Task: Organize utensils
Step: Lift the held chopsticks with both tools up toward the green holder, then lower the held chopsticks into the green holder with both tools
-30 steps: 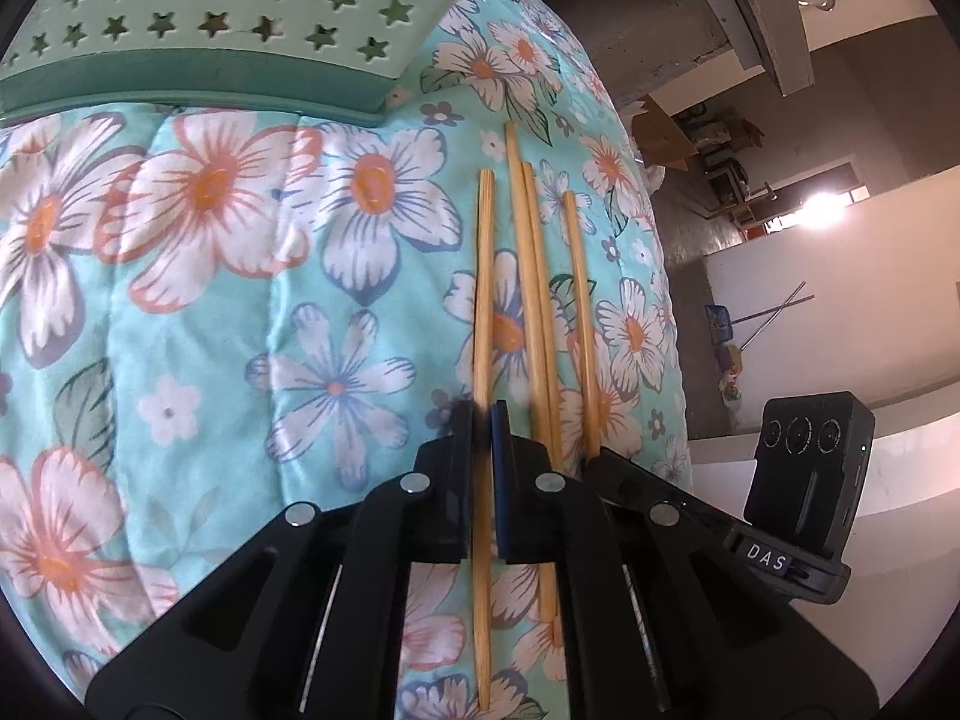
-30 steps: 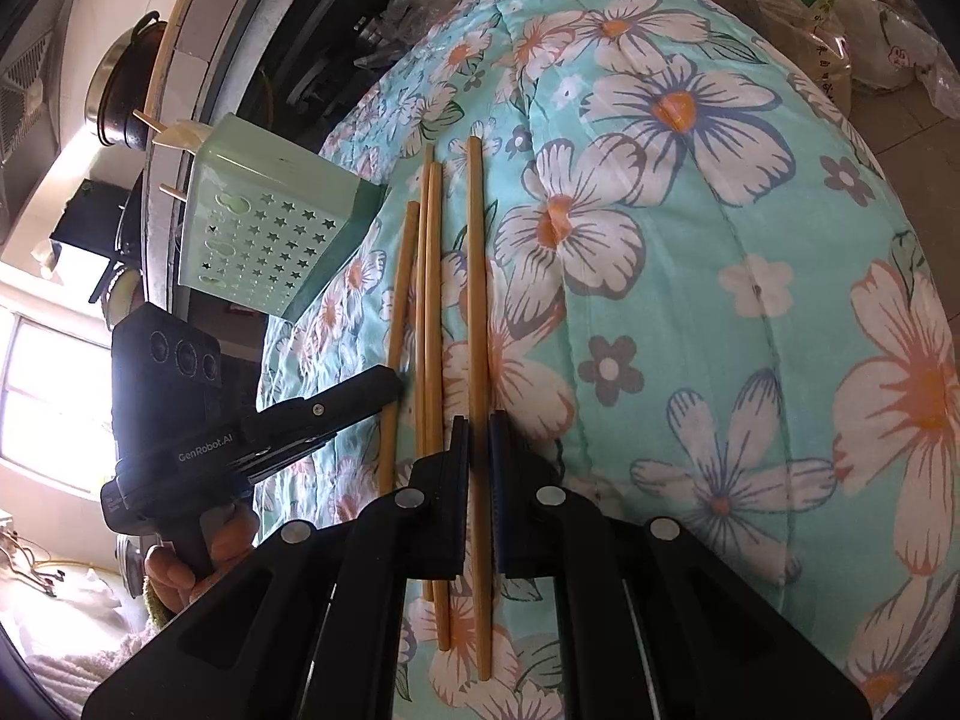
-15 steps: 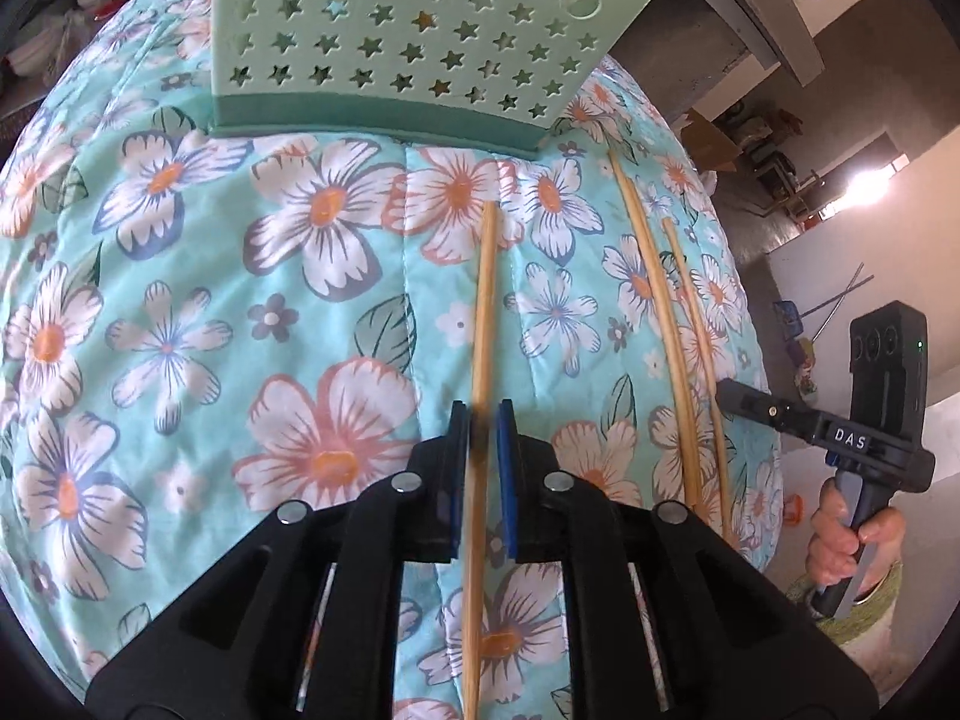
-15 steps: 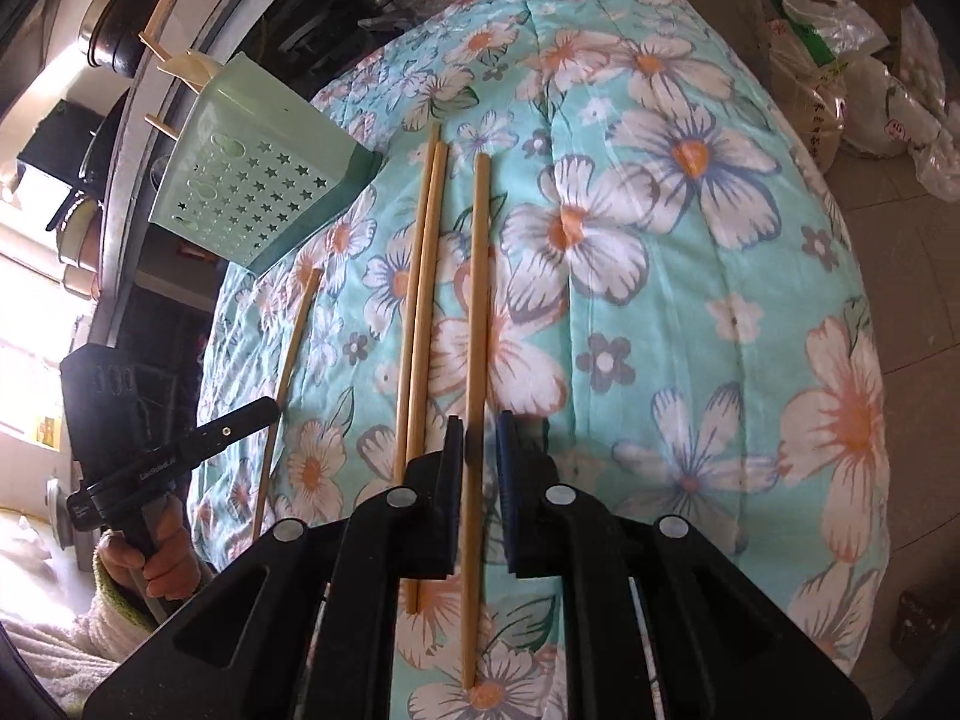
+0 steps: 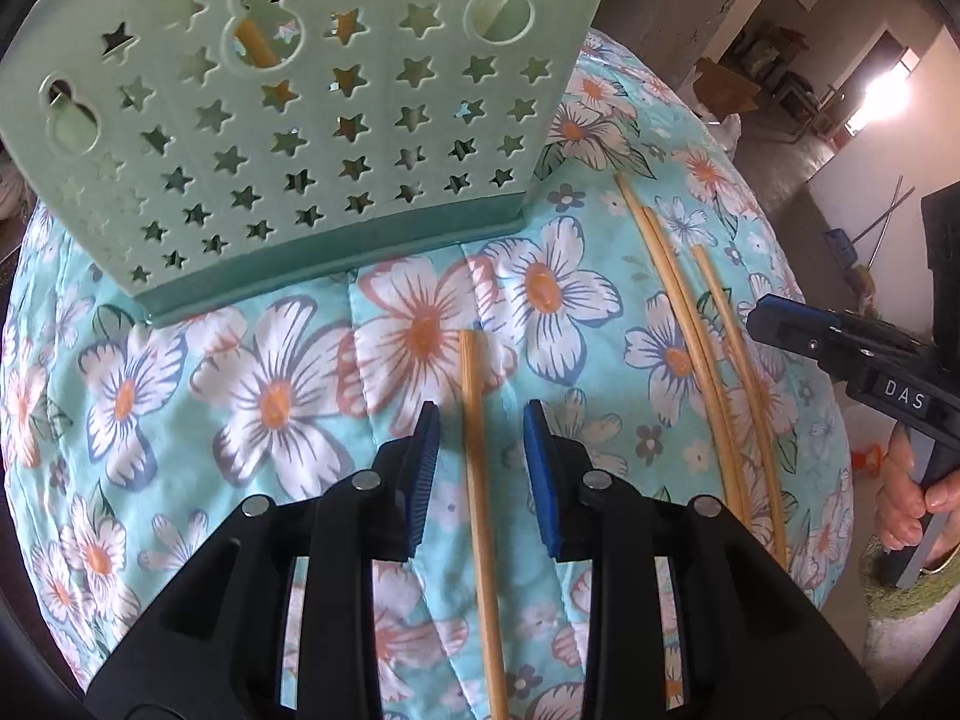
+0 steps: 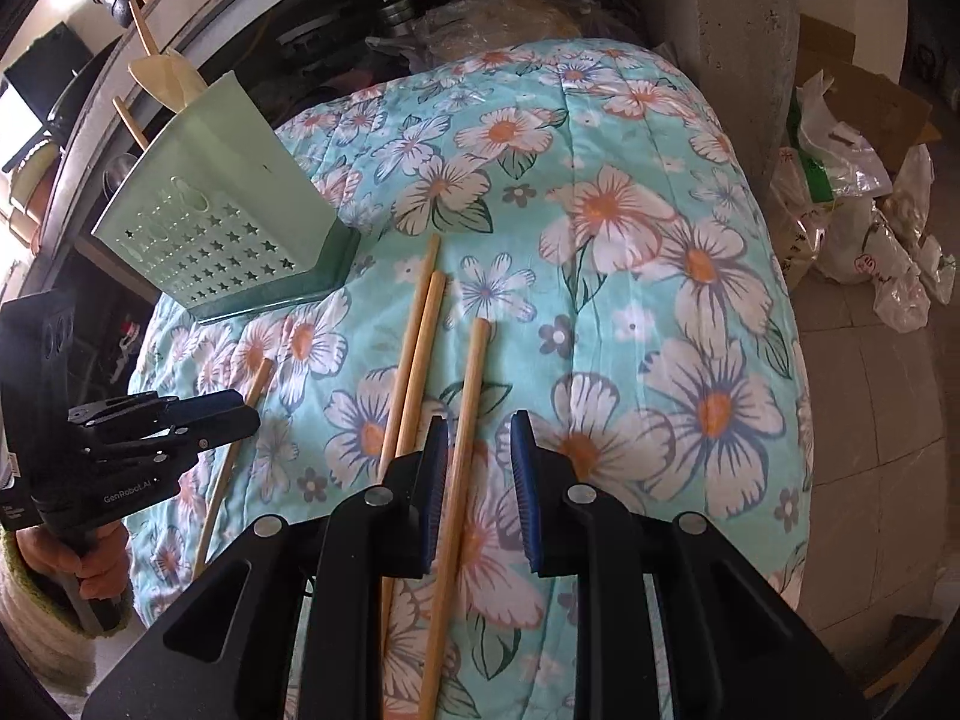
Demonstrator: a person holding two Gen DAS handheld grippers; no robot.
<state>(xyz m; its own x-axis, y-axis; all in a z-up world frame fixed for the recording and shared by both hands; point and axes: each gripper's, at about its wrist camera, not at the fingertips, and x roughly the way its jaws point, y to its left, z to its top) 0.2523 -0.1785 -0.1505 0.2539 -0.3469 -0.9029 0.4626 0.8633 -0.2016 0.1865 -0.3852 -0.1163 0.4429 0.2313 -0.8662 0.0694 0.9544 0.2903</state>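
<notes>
My left gripper is open, its blue pads either side of one wooden chopstick that lies on the floral quilt just in front of the mint-green star-holed utensil holder. Chopsticks show inside the holder through its holes. My right gripper is open astride another chopstick lying on the quilt. Two more chopsticks lie side by side just left of it. The holder stands at the far left in the right wrist view, with the left gripper below it.
The floral quilt covers a rounded surface that falls away on all sides. The right gripper shows at the right edge of the left wrist view beside three chopsticks. Plastic bags and a concrete pillar stand beyond.
Both grippers have opened and let go of their chopsticks, which now lie on the quilt. The left gripper has moved closer to the holder.
</notes>
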